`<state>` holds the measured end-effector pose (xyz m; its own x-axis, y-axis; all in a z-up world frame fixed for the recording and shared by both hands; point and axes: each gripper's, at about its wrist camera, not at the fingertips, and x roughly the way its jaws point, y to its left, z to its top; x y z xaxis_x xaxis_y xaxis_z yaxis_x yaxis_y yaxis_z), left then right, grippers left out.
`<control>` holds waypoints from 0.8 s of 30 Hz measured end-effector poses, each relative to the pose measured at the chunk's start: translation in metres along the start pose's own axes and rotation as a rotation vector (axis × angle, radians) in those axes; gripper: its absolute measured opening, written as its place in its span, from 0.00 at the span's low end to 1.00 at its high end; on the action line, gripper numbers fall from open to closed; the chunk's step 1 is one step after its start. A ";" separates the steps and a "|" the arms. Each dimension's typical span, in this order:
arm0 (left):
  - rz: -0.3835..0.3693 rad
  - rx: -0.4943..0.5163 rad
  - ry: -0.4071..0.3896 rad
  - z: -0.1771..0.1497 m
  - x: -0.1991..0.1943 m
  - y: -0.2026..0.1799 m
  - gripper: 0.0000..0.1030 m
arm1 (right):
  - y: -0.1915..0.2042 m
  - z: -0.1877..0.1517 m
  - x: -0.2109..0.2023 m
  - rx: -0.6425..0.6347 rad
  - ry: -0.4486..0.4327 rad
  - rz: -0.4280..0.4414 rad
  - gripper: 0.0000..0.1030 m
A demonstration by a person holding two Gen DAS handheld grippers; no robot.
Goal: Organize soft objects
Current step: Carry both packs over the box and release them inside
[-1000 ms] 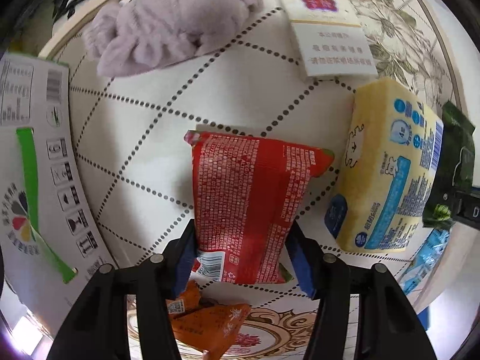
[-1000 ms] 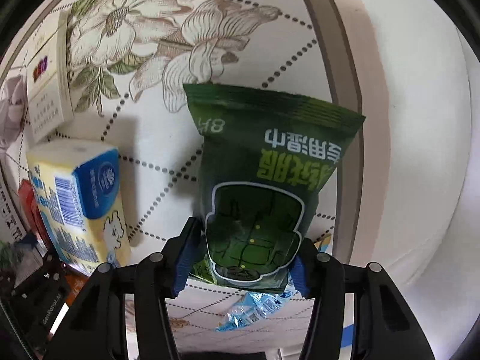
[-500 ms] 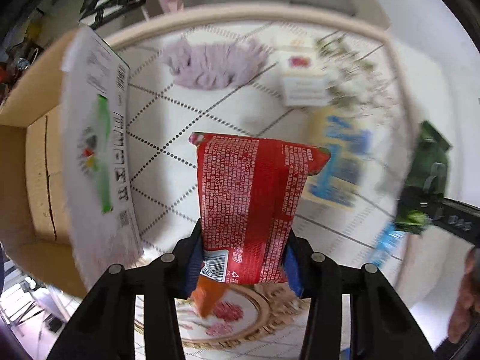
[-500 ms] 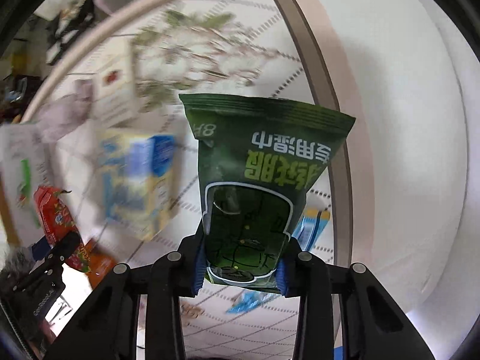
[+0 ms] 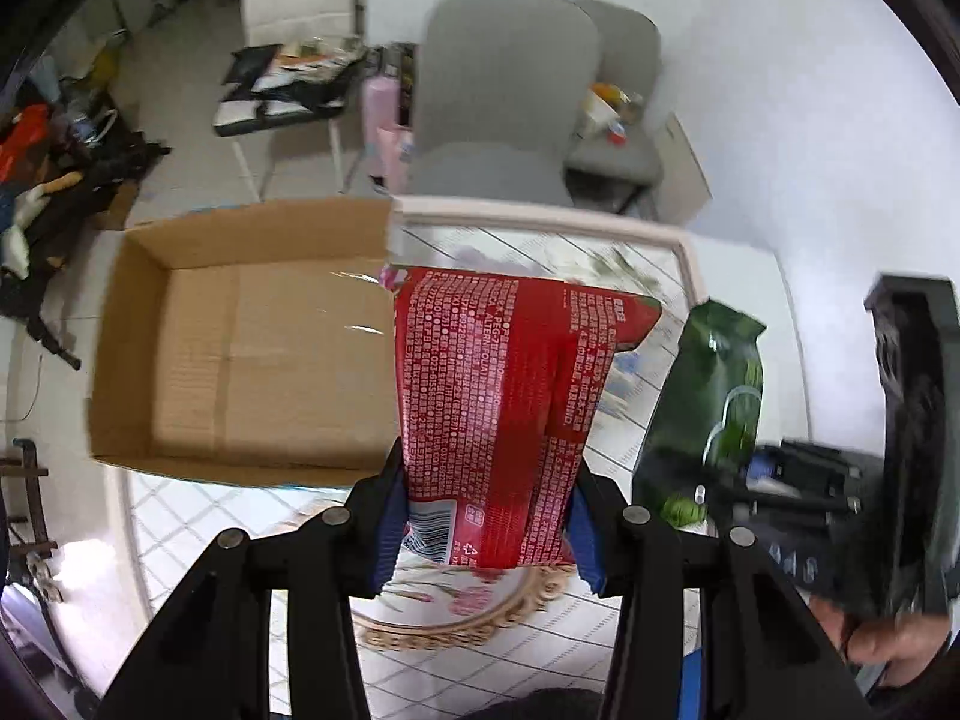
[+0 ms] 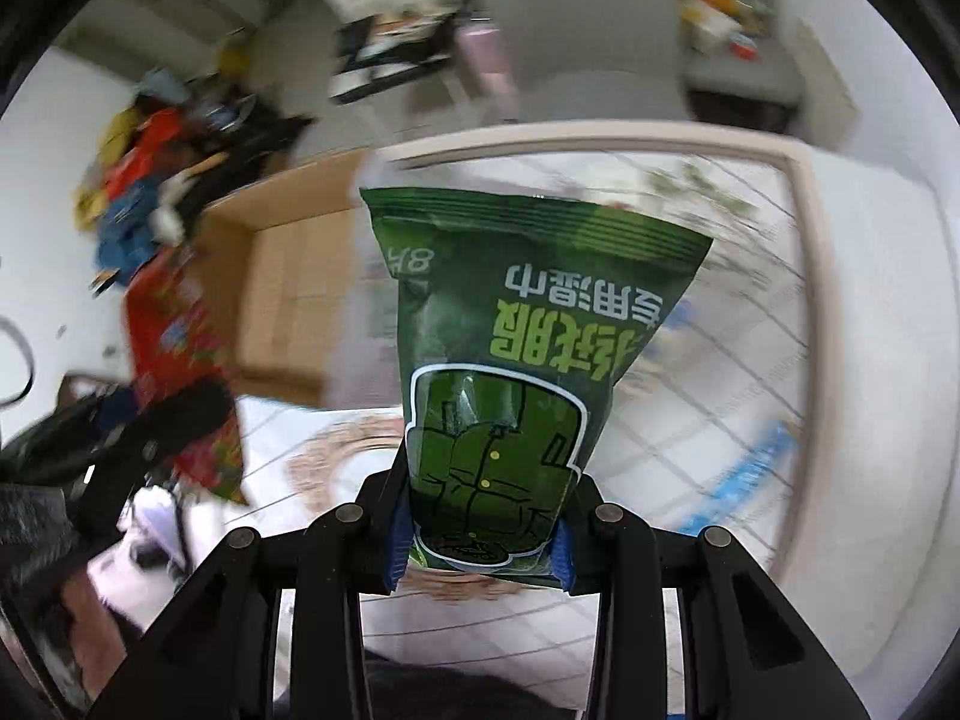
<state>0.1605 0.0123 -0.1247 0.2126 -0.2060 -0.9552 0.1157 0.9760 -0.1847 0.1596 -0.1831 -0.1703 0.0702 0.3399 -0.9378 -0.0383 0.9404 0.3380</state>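
Note:
My left gripper (image 5: pixel 486 516) is shut on a red snack packet (image 5: pixel 504 396), held high above the patterned table (image 5: pixel 672 252). The open cardboard box (image 5: pixel 240 348) lies just left of the packet and looks bare inside. My right gripper (image 6: pixel 477 534) is shut on a green wet-wipe packet (image 6: pixel 516 360), also lifted well above the table. In the left wrist view the green packet (image 5: pixel 714 396) hangs to the right of the red one. The right wrist view shows the red packet (image 6: pixel 174 348) at the left with the box (image 6: pixel 288 300) behind it. The other soft items on the table are hidden or blurred.
Grey chairs (image 5: pixel 504 102) stand behind the table's far edge, and a white chair (image 5: pixel 294 0) holds clutter beyond. A pile of clothes (image 5: pixel 54 168) lies on the floor at the far left. A blue wrapper (image 6: pixel 750 474) rests on the table at the right.
Both grippers closed on their packets and rose high off the table, tilting up so the box and room came into view. The table items shrank below and behind the packets.

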 end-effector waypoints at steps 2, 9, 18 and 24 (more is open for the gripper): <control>0.019 -0.030 -0.007 0.010 -0.004 0.025 0.42 | 0.035 0.010 0.005 -0.040 0.002 0.004 0.37; 0.002 -0.148 0.081 0.060 0.041 0.135 0.42 | 0.121 0.061 0.061 -0.037 0.080 -0.026 0.37; -0.052 -0.211 0.229 0.110 0.127 0.194 0.43 | 0.159 0.131 0.178 -0.019 0.172 -0.119 0.38; -0.015 -0.229 0.308 0.122 0.159 0.211 0.44 | 0.157 0.160 0.210 0.016 0.167 -0.192 0.78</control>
<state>0.3368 0.1770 -0.2878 -0.0925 -0.2229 -0.9704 -0.1109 0.9709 -0.2125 0.3278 0.0380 -0.3011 -0.0906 0.1500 -0.9845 -0.0246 0.9880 0.1528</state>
